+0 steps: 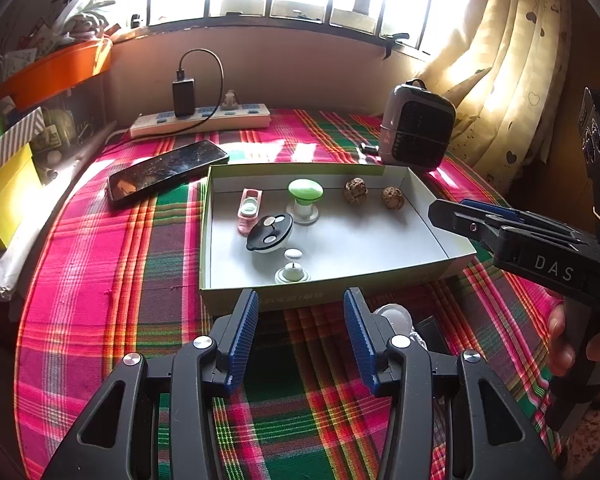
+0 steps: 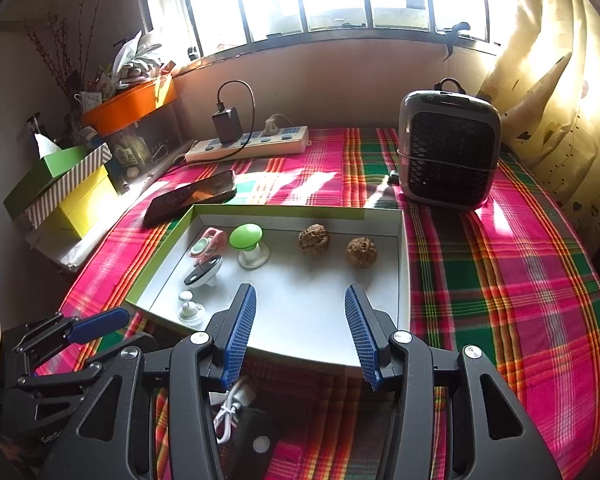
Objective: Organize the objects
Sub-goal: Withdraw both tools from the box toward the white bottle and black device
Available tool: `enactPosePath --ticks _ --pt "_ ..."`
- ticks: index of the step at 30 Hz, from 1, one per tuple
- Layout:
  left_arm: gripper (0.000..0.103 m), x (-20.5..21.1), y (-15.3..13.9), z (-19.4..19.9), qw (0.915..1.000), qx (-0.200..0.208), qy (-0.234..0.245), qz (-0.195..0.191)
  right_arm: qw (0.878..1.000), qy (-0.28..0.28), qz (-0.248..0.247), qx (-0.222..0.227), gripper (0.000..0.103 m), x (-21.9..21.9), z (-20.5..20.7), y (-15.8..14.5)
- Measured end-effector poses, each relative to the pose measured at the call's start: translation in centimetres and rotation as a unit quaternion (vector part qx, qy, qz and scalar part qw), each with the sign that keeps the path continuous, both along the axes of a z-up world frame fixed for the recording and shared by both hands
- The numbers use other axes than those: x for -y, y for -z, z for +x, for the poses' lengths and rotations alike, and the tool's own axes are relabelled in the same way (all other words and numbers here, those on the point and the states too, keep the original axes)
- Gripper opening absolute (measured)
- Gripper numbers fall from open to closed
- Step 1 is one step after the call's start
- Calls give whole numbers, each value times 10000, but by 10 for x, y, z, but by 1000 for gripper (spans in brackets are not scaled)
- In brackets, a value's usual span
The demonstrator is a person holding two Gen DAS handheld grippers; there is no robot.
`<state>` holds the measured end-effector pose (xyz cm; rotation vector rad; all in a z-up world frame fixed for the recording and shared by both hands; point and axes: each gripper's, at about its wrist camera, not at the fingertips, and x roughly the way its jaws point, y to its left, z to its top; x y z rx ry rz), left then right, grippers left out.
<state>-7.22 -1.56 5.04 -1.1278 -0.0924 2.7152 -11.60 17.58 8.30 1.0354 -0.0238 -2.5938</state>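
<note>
Nearest risk: the white coiled cable (image 2: pixel 236 402) and small black box w/ a white round button (image 2: pixel 258 446) lie on the pink-green-red plaid cloth (image 1: pixel 112 264) right under the right hand-held gripper (image 2: pixel 300 328), so a low pass could snag the cable and drag it. Just beyond, the shallow grey cardboard tray w/ green rim (image 1: pixel 454 258) looks light; a finger catching its near wall would likely shove it and tip the upright pieces inside, e.g. the small white knob on a round base (image 1: pixel 293 272), the black round disc w/ white spots (image 1: pixel 270 232) and the green mushroom-shaped cap (image 1: pixel 305 191). The two brown wrinkled walnuts (image 1: pixel 355 191) at the far side could roll. Both grippers are released, nothing btwn the blue pads. The left hand-held gripper (image 1: pixel 300 320) hovers before the tray's near wall, angled down; the right one sits over the tray's near edge, also angled down.
</note>
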Motion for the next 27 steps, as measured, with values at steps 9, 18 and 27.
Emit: enactPosePath --ticks 9,18,27 --pt "43 -1 10 10 9999 112 46 53 9999 -73 143 14 48 -6 29 13" --pt "43 1 21 16 9996 241 22 131 9995 -213 133 177 49 -2 55 28" --pt "44 1 26 19 9993 317 71 163 9981 -443 201 371 54 12 66 43"
